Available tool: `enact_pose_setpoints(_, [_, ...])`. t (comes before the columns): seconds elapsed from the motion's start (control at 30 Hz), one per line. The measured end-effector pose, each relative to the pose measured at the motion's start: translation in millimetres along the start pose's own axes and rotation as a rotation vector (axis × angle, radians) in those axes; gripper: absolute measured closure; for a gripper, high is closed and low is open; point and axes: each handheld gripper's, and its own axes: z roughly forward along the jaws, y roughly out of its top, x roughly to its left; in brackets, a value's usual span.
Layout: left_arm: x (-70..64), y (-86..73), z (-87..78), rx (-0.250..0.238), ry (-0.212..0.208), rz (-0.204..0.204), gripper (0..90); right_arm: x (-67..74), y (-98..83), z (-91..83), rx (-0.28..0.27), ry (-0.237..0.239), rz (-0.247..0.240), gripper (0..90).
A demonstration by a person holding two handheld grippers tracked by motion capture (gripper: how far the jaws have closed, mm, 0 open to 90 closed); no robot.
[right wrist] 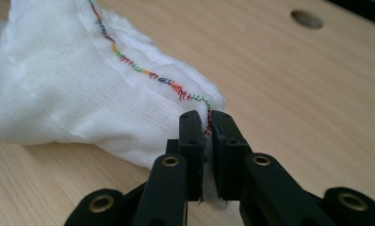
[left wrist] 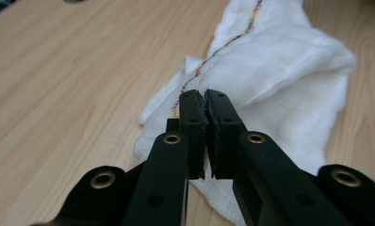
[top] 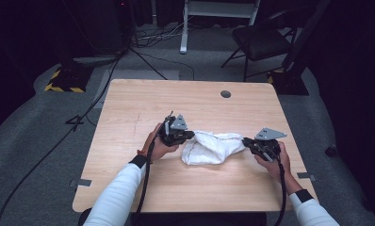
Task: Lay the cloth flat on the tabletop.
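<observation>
A crumpled white cloth [top: 213,147] with a multicoloured stitched hem lies on the middle of the wooden table [top: 143,103]. My left gripper [top: 191,135] holds the cloth's left end. In the left gripper view its jaws are shut at the hem [left wrist: 202,98], with the cloth [left wrist: 280,75] spreading away beyond them. My right gripper [top: 246,141] holds the cloth's right end. In the right gripper view the jaws [right wrist: 202,117] are shut with the stitched edge [right wrist: 148,75] pinched between them. The cloth rests bunched between the two grippers.
A round cable hole [top: 225,94] sits near the table's far edge and shows in the right gripper view [right wrist: 307,19]. Beyond the table stand a black chair [top: 261,42] and a white frame [top: 218,9], with cables [top: 105,84] on the grey floor.
</observation>
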Motion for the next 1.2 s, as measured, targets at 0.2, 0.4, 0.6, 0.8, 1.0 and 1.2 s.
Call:
enact_pose_setpoints(0.2, [-3.3, 12.3, -30.0, -0.078, 0.030, 0.009, 85.9, -3.1, 21.2, -17.6, -0.107, -0.013, 0.016, 84.3])
enact_pose_setpoints(0.4, [-8.0, 26.9, -57.4, -0.148, 0.052, 0.033, 86.0, -1.2, 43.2, -39.3, -0.193, -0.032, -0.012, 84.4])
enact_pose_setpoints(0.6, [-17.5, 45.4, -78.2, -0.178, 0.074, 0.090, 86.0, -1.4, 63.7, -63.6, -0.267, -0.059, -0.035, 84.4])
enact_pose_setpoints(0.8, [-24.5, 51.4, -86.4, -0.183, 0.088, 0.113, 86.0, -0.5, 69.8, -76.6, -0.296, -0.070, -0.035, 84.4])
enact_pose_setpoints(1.0, [-22.1, 48.9, -85.4, -0.166, 0.121, 0.106, 85.9, 2.0, 72.8, -74.3, -0.287, -0.074, -0.044, 84.4])
enact_pose_setpoints(1.2, [-26.9, 57.9, -103.2, -0.204, 0.157, 0.122, 86.1, 7.2, 84.2, -81.3, -0.311, -0.087, -0.060, 84.5])
